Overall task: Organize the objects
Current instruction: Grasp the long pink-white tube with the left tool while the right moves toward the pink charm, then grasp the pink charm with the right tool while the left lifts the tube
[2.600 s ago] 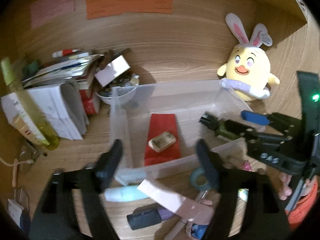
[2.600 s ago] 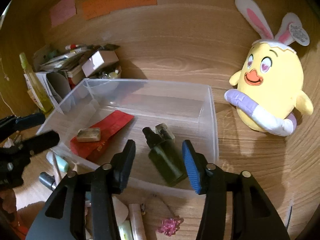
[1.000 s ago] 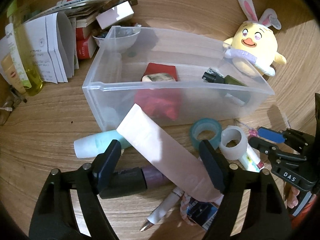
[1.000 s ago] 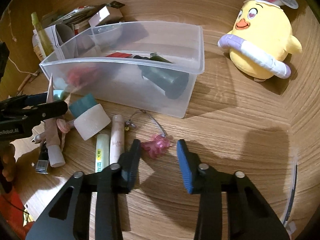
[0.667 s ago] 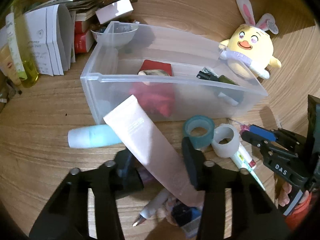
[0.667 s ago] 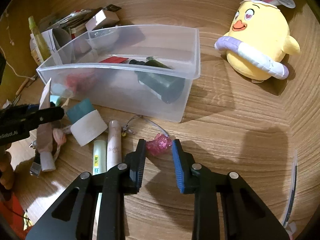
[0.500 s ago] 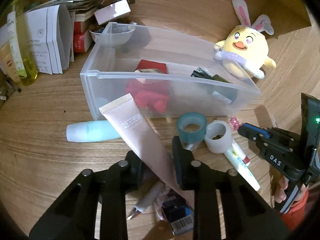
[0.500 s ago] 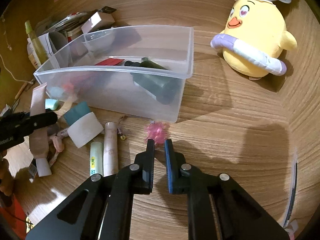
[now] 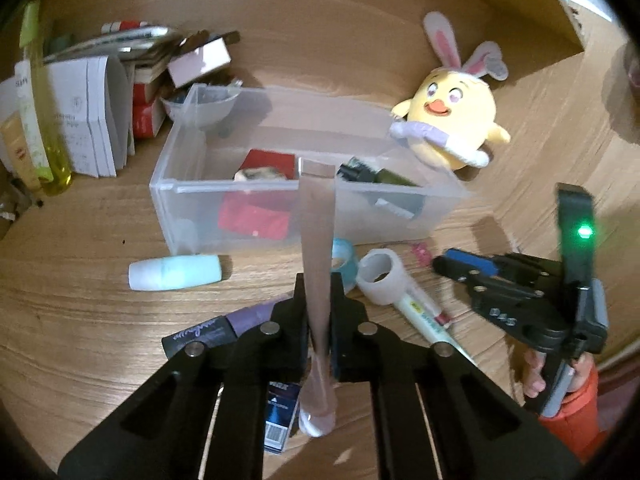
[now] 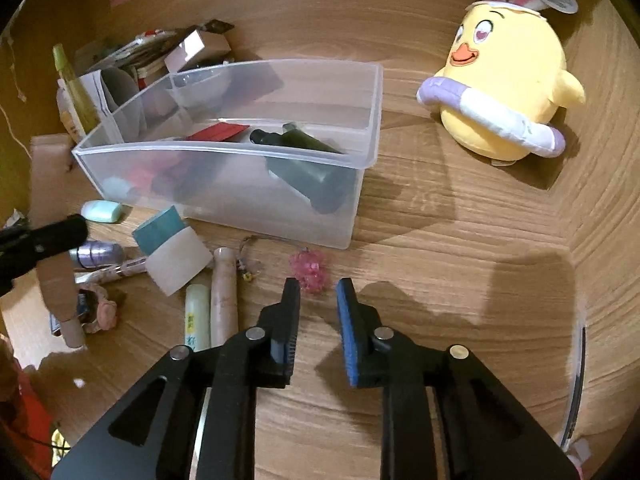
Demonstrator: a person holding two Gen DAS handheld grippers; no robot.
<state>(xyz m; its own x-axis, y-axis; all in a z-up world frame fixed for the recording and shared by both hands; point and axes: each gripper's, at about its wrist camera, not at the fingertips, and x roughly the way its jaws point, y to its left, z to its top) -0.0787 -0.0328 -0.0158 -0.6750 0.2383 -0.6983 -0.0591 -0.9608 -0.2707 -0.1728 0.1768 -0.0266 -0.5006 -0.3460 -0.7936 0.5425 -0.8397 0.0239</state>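
Note:
My left gripper [image 9: 319,286] is shut on a pale pink tube [image 9: 316,232] and holds it lifted, crimped end pointing at the clear plastic bin [image 9: 208,190]; the tube also shows in the right wrist view [image 10: 50,208]. The bin [image 10: 372,92] holds a red packet [image 9: 256,216], a small bar [image 9: 260,175] and a dark green bottle [image 10: 308,164]. My right gripper [image 10: 318,294] is slightly open and empty, just in front of a pink bead charm [image 10: 310,270] on the table.
Loose on the table: a mint tube [image 9: 174,273], teal tape [image 9: 342,258], white tape [image 9: 382,280], a purple-black tube [image 9: 208,330], lip balms [image 10: 222,292]. A yellow chick plush [image 10: 508,88] sits at the right. Papers, boxes and a yellow bottle [image 9: 44,120] crowd the left.
My left gripper has closed on the pink tube and lifted it off the pile toward the bin. My right gripper, nearly closed before, has opened a little by the pink charm.

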